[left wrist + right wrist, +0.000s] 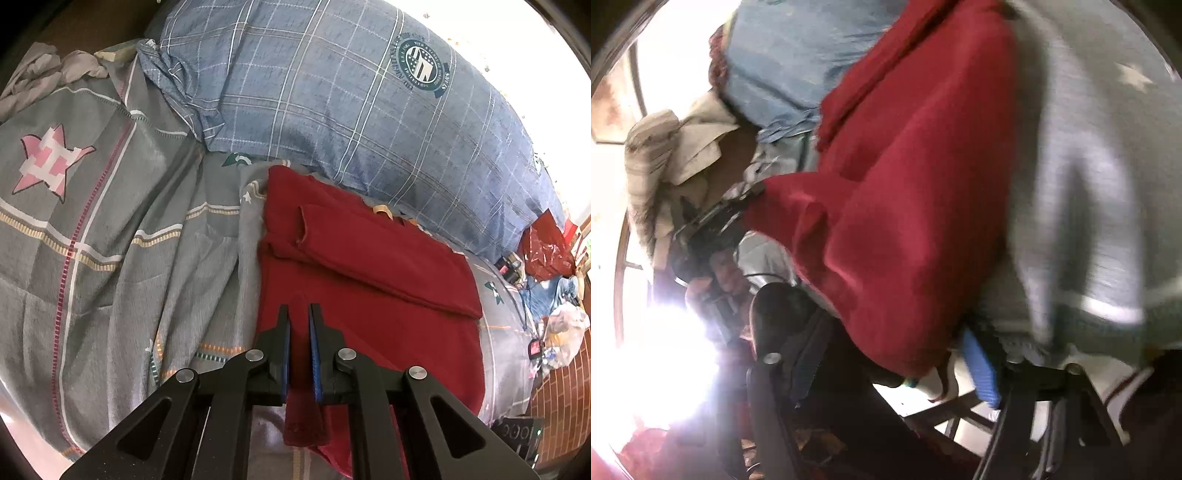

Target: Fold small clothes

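Your red garment [369, 280] lies on the bed, on the grey patterned bedsheet [110, 240], just in front of the blue checked pillow [332, 110], with one sleeve already folded across its body. Your left tongs [299, 347] are clenched on a narrow strip of the garment's near edge, at the end farthest from the pillow; the red cloth shows between the blue pads and hangs out below them. Your right tongs [886, 354] sit at the garment's other near corner, jaws part-way apart with red fabric draped between them. The view is blurred, so I judge they are not yet pressing on it, but you should check. The cloth looks soft, light and limp, a knit that will sag and bunch rather than hold a line, and is unlikely to slip from the textured pads. Take hold at the hem corners, catching both layers, and keep the edge taut between your two hands so the fold toward the pillow lands flat instead of rumpling the sheet beneath.
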The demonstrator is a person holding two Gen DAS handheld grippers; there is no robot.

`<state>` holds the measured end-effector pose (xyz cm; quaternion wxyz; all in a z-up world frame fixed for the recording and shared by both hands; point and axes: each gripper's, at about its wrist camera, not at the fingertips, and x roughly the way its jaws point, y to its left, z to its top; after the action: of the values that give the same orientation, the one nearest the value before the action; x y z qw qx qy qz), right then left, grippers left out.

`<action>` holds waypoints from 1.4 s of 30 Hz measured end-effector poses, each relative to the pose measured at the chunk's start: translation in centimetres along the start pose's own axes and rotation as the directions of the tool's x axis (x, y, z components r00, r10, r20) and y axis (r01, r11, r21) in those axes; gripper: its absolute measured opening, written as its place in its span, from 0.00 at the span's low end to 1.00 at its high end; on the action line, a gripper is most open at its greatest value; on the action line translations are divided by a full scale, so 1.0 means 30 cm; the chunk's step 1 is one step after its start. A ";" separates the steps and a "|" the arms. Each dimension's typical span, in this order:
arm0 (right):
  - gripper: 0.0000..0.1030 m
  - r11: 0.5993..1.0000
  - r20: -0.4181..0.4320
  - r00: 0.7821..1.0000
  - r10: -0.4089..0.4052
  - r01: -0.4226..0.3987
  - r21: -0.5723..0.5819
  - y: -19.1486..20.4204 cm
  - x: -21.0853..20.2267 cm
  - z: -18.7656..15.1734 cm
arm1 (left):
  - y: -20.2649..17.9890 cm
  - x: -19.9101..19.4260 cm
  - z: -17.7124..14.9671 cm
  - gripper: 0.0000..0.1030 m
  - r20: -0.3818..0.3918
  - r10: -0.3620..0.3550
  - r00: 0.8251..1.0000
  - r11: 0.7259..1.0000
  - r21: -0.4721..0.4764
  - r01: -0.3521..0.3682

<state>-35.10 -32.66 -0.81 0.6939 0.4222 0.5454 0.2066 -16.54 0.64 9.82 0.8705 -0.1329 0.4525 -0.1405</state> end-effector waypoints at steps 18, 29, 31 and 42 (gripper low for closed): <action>0.44 0.998 -0.096 0.995 0.002 -0.007 -0.058 0.048 0.100 0.023 | 0.021 -0.031 -0.045 0.08 -0.009 0.006 1.000 1.000 -0.013 -0.006; 0.09 0.970 0.135 0.978 0.158 -0.129 -0.205 0.224 -0.155 0.124 | 0.007 -0.157 -0.010 0.08 0.067 -0.076 0.995 0.997 -0.016 0.078; 0.08 0.962 0.201 0.964 0.177 -0.126 -0.241 0.265 -0.220 0.188 | -0.013 -0.173 0.023 0.08 0.096 -0.089 0.991 0.996 -0.004 0.090; 0.07 0.971 0.430 0.903 0.016 0.089 -0.224 0.248 -0.298 0.747 | -0.151 0.147 0.307 0.08 0.095 -0.019 0.995 1.000 0.015 0.017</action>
<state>-15.80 -43.28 11.52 0.8461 0.3607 0.3586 0.1595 -7.07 -4.19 13.24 0.8908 -0.1372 0.4082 -0.1451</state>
